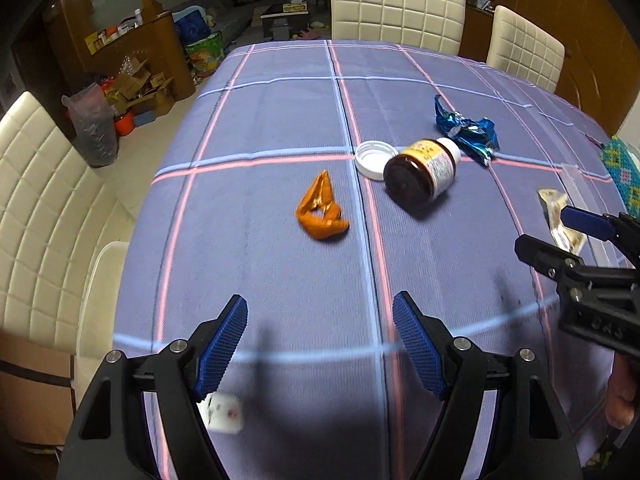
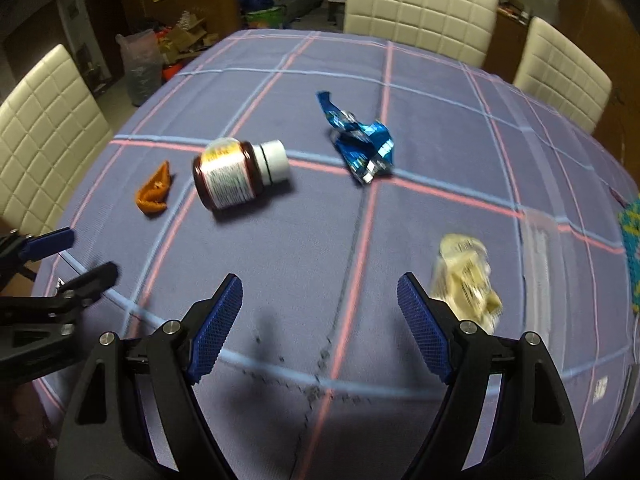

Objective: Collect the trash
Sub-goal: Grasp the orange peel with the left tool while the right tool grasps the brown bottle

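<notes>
Trash lies on a purple checked tablecloth (image 1: 280, 260). An orange crumpled wrapper (image 1: 322, 210) (image 2: 154, 194) sits beyond my left gripper (image 1: 320, 304), which is open and empty. A brown bottle (image 1: 424, 172) (image 2: 236, 174) lies on its side beside a white lid (image 1: 374, 159). A blue foil wrapper (image 1: 468, 132) (image 2: 360, 140) rests farther back. A pale yellowish wrapper (image 2: 468, 280) (image 1: 558, 212) lies just right of my right gripper (image 2: 320, 280) (image 1: 540, 228), open, nothing between its fingers. The left gripper (image 2: 94, 251) shows at the left edge of the right wrist view.
Cream padded chairs (image 1: 396, 8) (image 2: 44, 128) stand around the table. A small white card (image 1: 222, 412) lies near the front edge. A clear plastic strip (image 2: 540, 248) and a colourful beaded mat (image 2: 632, 252) sit at the right. Boxes and a bag (image 1: 94, 128) clutter the floor at left.
</notes>
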A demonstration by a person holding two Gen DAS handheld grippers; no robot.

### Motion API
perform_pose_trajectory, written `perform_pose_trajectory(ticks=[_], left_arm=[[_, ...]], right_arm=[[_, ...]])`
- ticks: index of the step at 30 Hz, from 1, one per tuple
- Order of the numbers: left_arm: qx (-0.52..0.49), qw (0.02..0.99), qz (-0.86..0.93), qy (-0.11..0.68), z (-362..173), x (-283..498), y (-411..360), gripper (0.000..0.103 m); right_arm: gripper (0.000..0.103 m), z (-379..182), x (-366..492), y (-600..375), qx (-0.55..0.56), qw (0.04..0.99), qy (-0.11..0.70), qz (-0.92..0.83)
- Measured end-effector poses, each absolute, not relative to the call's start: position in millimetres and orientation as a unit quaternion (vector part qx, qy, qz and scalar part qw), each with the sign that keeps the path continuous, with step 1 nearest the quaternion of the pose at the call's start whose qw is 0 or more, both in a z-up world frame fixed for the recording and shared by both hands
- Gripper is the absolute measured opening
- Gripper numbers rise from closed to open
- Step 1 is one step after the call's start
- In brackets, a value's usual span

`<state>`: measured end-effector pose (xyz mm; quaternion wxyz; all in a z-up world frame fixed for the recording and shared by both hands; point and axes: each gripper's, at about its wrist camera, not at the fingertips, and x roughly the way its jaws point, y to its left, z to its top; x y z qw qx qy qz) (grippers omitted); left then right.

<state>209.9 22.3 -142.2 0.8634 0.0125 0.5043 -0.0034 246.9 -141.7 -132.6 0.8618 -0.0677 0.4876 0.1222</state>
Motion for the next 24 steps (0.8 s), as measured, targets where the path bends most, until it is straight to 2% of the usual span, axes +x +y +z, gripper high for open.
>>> perform_pose_trajectory(ticks=[4,14,21,24], left_arm=[[0.018,0.862,0.0,0.507,-149,233,18,0.073],[0.025,0.857,0.015,0.515,-166,270,26,0.072],[0.02,0.858,0.005,0.513,-165,276,37,0.046],[0.019,0.858,0.001,0.513,-165,278,40,0.04]], right_arm=[[0.087,-131,263,-130,-0.072,0.86,0.484,0.148],[0.095,-138,299,-105,-0.079,0.847,0.49,0.19],[0.097,-144,316,-87,-0.09,0.843,0.493,0.195],[0.097,-151,322,-82,-0.093,0.84,0.498,0.193]])
